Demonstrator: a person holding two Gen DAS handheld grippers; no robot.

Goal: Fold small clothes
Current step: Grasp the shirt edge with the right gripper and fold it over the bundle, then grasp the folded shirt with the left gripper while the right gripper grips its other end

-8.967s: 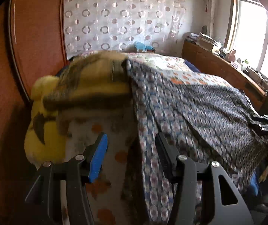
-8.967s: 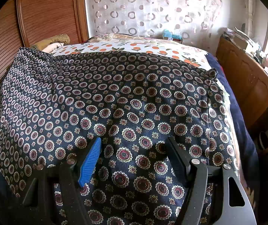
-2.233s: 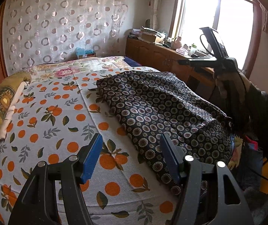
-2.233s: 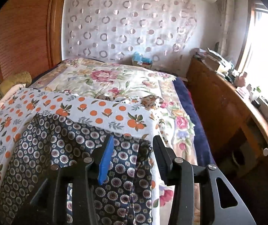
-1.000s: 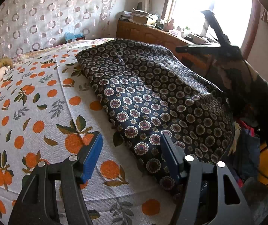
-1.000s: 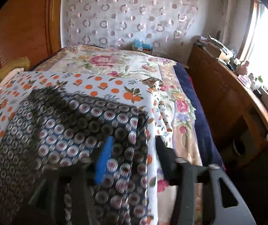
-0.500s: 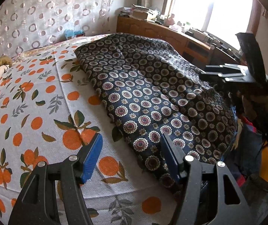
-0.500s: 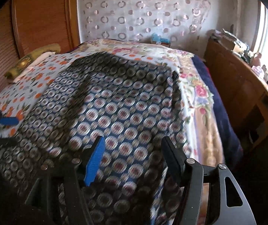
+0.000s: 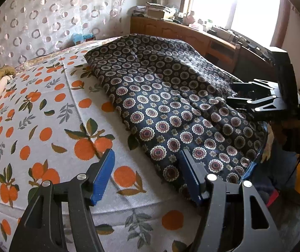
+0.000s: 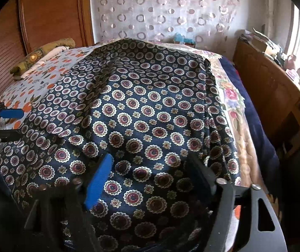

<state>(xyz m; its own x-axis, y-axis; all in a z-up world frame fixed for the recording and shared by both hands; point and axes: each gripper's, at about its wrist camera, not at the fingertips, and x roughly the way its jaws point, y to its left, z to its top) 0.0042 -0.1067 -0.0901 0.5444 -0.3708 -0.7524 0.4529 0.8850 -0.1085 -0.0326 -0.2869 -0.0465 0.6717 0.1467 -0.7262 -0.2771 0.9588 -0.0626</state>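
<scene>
Item: patterned dark garment (image 9: pixel 171 96), spread flat on bed (image 9: pixel 45 126) for folding. Left tool (image 9: pixel 148 178): jaws apart, empty, at near hem. Right tool (image 10: pixel 150 176): jaws just widened, gripping nothing, over cloth.

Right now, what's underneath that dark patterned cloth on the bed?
The dark patterned cloth lies on a bedsheet printed with oranges, with a floral cover showing past its far edge. Anything directly under the cloth is hidden.
</scene>
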